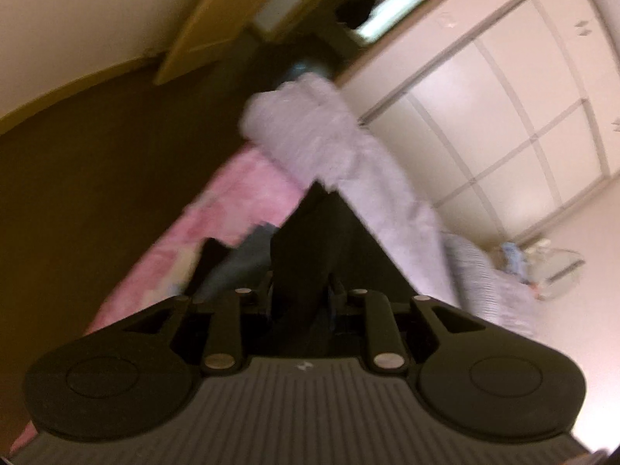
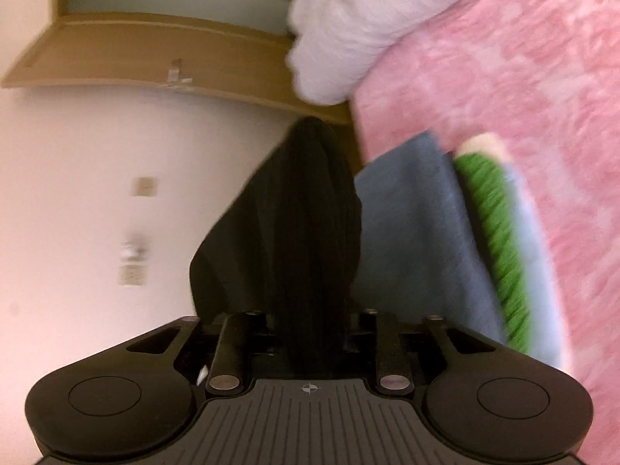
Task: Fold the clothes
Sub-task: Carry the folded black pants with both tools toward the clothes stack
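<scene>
Above the edge of the bed (image 1: pixel 240 193), with its pink cover, I carry one black garment (image 1: pixel 310 255) strung between my two tools. I hold it at two points so the cloth stays spread and can be laid down flat, not dropped in a heap.

My left hand-held gripper (image 1: pixel 306 224) points down and forward, and the black cloth runs up between its jaws and covers both fingertips. That leaves me unable to tell how wide the jaws stand or whether the pads actually pinch the fabric. My right hand-held gripper (image 2: pixel 310 193) is in the same case. A thick bunch of the garment fills the gap and hangs over the fingers, so neither its opening nor its hold can be read.

Beside the right-hand bunch, on the pink cover, lies a small stack. It has one grey-blue piece (image 2: pixel 410 232), one green ribbed piece (image 2: pixel 492 232) on it, and one pale blue piece (image 2: pixel 538 263) at its outer side. I take these three for clothes kept together at the bed's edge so the black one can join them, though the blur hides how neatly they are folded.

One white fluffy blanket (image 1: pixel 310 131) is bundled farther up the bed, out of the folding space. One striped pillow (image 1: pixel 476 267) sits near the pale wardrobe (image 1: pixel 503 116).

So I count two tools, one garment in hand, three pieces laid by, one blanket and one pillow. As I judge it, the black garment is not yet folded.
</scene>
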### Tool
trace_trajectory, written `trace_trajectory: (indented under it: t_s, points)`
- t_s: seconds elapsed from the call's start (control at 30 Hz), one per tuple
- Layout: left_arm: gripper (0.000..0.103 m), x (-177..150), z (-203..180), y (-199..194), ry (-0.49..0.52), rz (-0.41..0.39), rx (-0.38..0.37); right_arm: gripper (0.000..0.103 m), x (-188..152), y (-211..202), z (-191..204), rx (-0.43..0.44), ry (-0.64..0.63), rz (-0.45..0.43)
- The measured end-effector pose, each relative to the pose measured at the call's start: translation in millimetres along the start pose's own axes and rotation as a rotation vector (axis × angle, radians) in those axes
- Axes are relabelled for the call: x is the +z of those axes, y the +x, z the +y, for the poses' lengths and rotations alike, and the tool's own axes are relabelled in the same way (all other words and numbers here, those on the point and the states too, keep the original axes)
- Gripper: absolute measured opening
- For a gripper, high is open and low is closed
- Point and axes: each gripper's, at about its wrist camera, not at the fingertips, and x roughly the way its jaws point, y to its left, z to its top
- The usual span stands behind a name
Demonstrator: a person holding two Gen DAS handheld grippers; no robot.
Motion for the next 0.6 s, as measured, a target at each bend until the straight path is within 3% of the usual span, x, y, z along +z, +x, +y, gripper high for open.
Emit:
trace_trajectory:
  t_s: [0.07, 0.23, 0.27, 0.3, 0.33, 0.4, 0.5, 0.57, 0.6]
  points:
    - [0.023, 1.0, 4.7, 1.1, -0.029, -0.001, -0.015, 0.045, 4.0, 0.6, 5.9, -0.086, -0.088, -0.020]
    - [0.027, -5.4, 10.3, 0.3, -0.013, 0.008, -0.020, 0.047, -1.8, -13.8, 11.9, -0.120, -0.220, -0.075]
    - [0.022, -6.4, 11.8, 0.3, -0.014, 0.007, -0.029, 0.046, -2.9, -14.3, 9.9, -0.112, -0.225, -0.087]
    - [0.014, -7.3, 11.3, -1.2, 0.002, -0.001, -0.034, 0.026, -4.1, -14.8, 7.9, -0.104, -0.229, -0.100]
    - [0.011, -7.9, 8.7, -4.4, 0.037, -0.021, -0.034, 0.019, -4.8, -12.7, 11.2, -0.109, -0.261, -0.107]
    - [0.009, -10.4, -0.9, -12.1, 0.122, -0.068, -0.022, 0.014, -8.9, -9.6, 24.8, -0.118, -0.358, -0.129]
    - [0.010, -13.4, -1.0, -11.6, 0.174, -0.068, 0.015, 0.013, -21.7, -6.8, 42.7, -0.131, -0.503, -0.165]
    - [0.016, -13.3, 4.2, -4.6, 0.144, -0.027, 0.020, 0.017, -22.2, 4.6, 32.8, -0.187, -0.488, -0.139]
    - [0.020, -12.4, 4.6, -3.1, 0.132, -0.017, 0.018, 0.026, -20.7, 7.9, 25.1, -0.206, -0.443, -0.128]
